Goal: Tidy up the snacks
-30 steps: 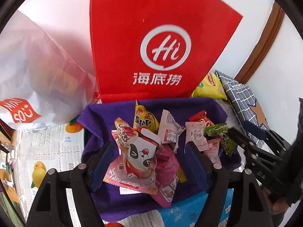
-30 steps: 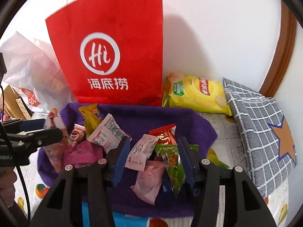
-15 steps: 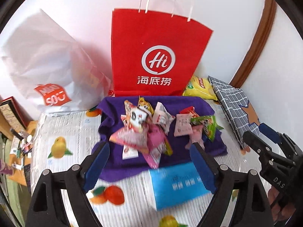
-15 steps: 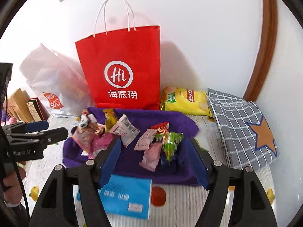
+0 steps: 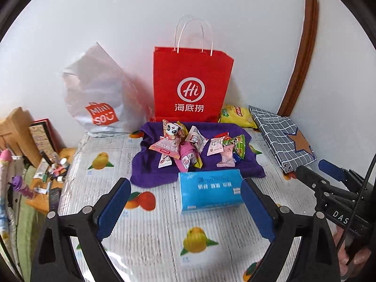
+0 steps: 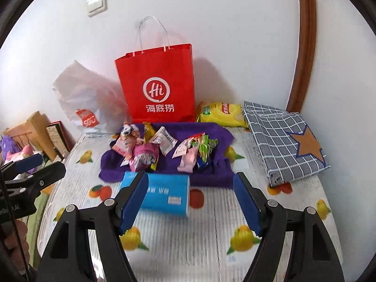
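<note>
Crinkly snack packets (image 5: 188, 148) heaped on plush purple towel (image 5: 150, 171), left claw (image 5: 185, 204) and right claw (image 6: 190, 202) both empty, jaws opening

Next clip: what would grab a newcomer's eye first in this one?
The tall red paper bag standing against the white wall dominates. In front of it a heap of bright snack packets lies on a purple cloth, with a blue tissue pack nearer the camera. Both grippers, left and right, hang empty, jaws opening.

Red bag (image 6: 159, 87) hid its contents, white bag (image 5: 98, 94) too cloudy to read, clutter (image 5: 51, 169) at nine o'clock too small to identify.
</note>
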`<action>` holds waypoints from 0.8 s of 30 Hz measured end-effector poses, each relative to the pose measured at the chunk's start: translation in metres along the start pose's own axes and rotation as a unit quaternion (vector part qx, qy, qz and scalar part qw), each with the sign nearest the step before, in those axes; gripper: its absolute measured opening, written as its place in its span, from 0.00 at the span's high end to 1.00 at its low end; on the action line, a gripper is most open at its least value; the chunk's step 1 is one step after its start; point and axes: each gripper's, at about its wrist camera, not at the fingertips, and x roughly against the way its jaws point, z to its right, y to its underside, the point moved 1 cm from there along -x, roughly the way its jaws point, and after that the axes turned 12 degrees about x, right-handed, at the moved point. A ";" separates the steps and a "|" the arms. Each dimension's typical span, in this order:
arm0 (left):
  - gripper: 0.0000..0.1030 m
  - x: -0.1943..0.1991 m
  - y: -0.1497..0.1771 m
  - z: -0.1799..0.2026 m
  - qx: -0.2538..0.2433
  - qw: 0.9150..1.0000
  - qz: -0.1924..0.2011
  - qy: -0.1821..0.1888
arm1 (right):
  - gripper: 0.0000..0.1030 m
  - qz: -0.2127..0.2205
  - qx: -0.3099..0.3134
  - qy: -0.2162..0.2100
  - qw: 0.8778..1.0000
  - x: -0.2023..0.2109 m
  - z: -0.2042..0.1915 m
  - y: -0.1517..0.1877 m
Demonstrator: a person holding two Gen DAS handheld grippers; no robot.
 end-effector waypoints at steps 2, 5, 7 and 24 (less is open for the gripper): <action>0.04 0.016 0.010 0.003 0.000 1.000 0.013 -0.001 | 0.27 0.003 -0.001 -0.002 1.000 0.014 0.000 0.007; 0.03 0.033 0.024 0.006 -0.001 1.000 0.024 -0.006 | 0.18 0.014 -0.006 0.006 1.000 0.035 0.001 0.020; 0.02 0.041 0.032 0.008 -0.001 1.000 0.027 -0.007 | 0.16 0.025 -0.009 0.013 1.000 0.048 0.002 0.028; 0.02 0.078 0.075 0.027 -0.026 0.999 0.046 -0.007 | 0.00 0.044 -0.022 0.051 0.997 0.101 0.007 0.080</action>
